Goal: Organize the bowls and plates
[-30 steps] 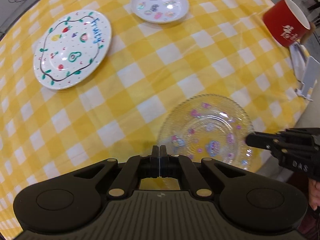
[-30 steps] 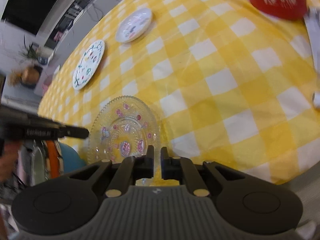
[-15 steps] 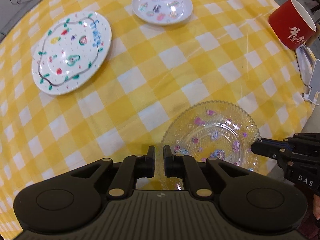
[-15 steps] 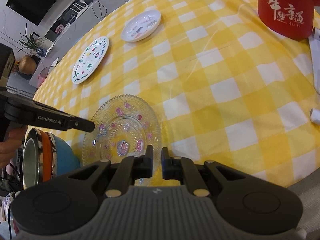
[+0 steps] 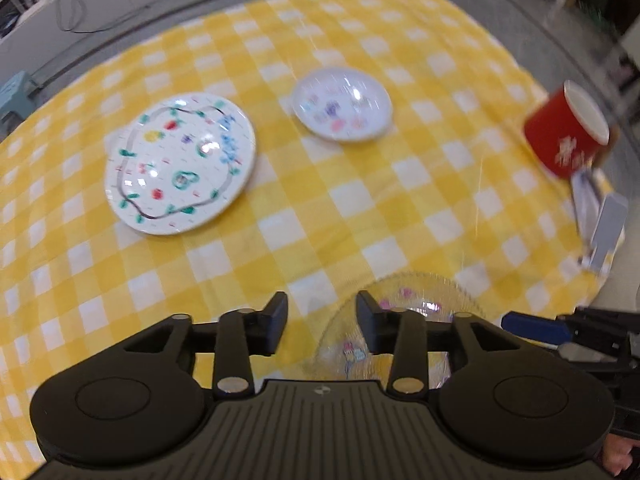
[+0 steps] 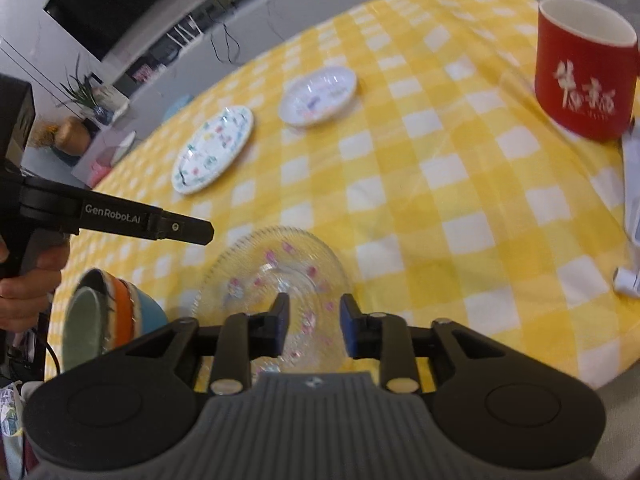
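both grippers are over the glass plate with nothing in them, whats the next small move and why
Probably carry the left gripper toward the fruit-pattern plate. Both it and the right gripper have jaws opening with nothing between them, and the glass plate lies flat on the yellow checked cloth. The fruit plate and small white dish sit apart, unstacked.

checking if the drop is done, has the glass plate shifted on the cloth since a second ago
Cannot tell: the glass plate lies near the table edge as before, both views shifted with the hands, and the frames are blurred.
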{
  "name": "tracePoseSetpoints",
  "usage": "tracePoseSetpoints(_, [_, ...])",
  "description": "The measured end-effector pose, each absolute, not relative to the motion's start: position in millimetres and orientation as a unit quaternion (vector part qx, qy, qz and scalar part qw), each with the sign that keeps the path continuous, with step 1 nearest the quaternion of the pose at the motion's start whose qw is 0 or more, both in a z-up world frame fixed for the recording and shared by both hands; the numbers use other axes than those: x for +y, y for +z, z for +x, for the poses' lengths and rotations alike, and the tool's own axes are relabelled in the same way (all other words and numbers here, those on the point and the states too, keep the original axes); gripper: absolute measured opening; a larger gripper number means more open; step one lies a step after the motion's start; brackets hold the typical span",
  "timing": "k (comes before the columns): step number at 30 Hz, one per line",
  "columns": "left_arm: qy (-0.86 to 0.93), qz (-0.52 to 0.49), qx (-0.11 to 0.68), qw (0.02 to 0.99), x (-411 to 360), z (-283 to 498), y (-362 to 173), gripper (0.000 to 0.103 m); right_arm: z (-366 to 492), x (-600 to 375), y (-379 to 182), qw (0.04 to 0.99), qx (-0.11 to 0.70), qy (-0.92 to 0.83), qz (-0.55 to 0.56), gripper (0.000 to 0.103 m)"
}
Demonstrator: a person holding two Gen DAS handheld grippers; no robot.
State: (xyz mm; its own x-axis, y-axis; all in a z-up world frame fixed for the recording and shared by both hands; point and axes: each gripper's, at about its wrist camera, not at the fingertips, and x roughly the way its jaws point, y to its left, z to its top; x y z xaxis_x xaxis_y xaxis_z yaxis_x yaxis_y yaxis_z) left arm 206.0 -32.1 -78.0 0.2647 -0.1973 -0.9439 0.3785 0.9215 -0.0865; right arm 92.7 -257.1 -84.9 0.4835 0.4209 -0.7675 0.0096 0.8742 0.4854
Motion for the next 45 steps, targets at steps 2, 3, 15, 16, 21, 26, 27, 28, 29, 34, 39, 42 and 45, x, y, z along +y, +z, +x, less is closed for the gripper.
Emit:
tracePoseSetpoints(2, [-0.178, 0.061, 0.554, 0.811, -21, 204, -68, 0.053, 93, -258, -80, 0.839, 0.484, 0.125, 0.217, 0.047])
tracePoseSetpoints(3, [-0.173, 0.055, 0.542, 0.82, -16, 203, -63, 0.059, 93, -259, -78, 0.841, 0.48, 0.124, 0.217, 0.051])
tracePoseSetpoints(15, [-0.124, -0.044, 0.467, 0.874, 74, 218, -51, 0.068, 135, -244, -19, 0.872, 0.405, 0.167, 0.221, 0.077])
tracePoseSetpoints(16, [-0.127, -0.038, 0.459, 0.878, 78, 220, -55, 0.067, 143, -241, -18, 0.869, 0.404, 0.175, 0.224, 0.077])
tracePoseSetpoints(21, [-0.149, -0.037, 0.448, 0.881, 95, 231, -72, 0.066, 188, -224, -36, 0.815, 0.44, 0.231, 0.297, 0.077])
tracePoseSetpoints(26, [-0.176, -0.101, 0.435, 0.877, 125, 248, -83, 0.066, 238, -204, -61, 0.815, 0.448, 0.227, 0.289, 0.066])
tracePoseSetpoints(27, [-0.178, -0.115, 0.434, 0.876, 129, 252, -87, 0.066, 248, -202, -68, 0.814, 0.45, 0.226, 0.29, 0.064])
tracePoseSetpoints(28, [-0.18, -0.129, 0.433, 0.874, 133, 257, -92, 0.065, 258, -198, -75, 0.812, 0.454, 0.226, 0.291, 0.061])
tracePoseSetpoints(29, [-0.182, -0.143, 0.433, 0.871, 137, 261, -97, 0.065, 268, -194, -81, 0.809, 0.456, 0.228, 0.291, 0.058])
tracePoseSetpoints(34, [-0.198, -0.19, 0.466, 0.841, 148, 278, -128, 0.065, 299, -178, -116, 0.802, 0.472, 0.222, 0.293, 0.051])
tracePoseSetpoints(39, [-0.186, -0.193, 0.465, 0.844, 153, 283, -137, 0.065, 310, -171, -140, 0.79, 0.484, 0.224, 0.302, 0.044])
tracePoseSetpoints(42, [-0.183, -0.219, 0.472, 0.834, 159, 287, -148, 0.063, 313, -173, -147, 0.789, 0.482, 0.223, 0.308, 0.044])
tracePoseSetpoints(45, [-0.188, -0.235, 0.461, 0.834, 161, 288, -155, 0.06, 317, -178, -153, 0.788, 0.472, 0.227, 0.322, 0.04])
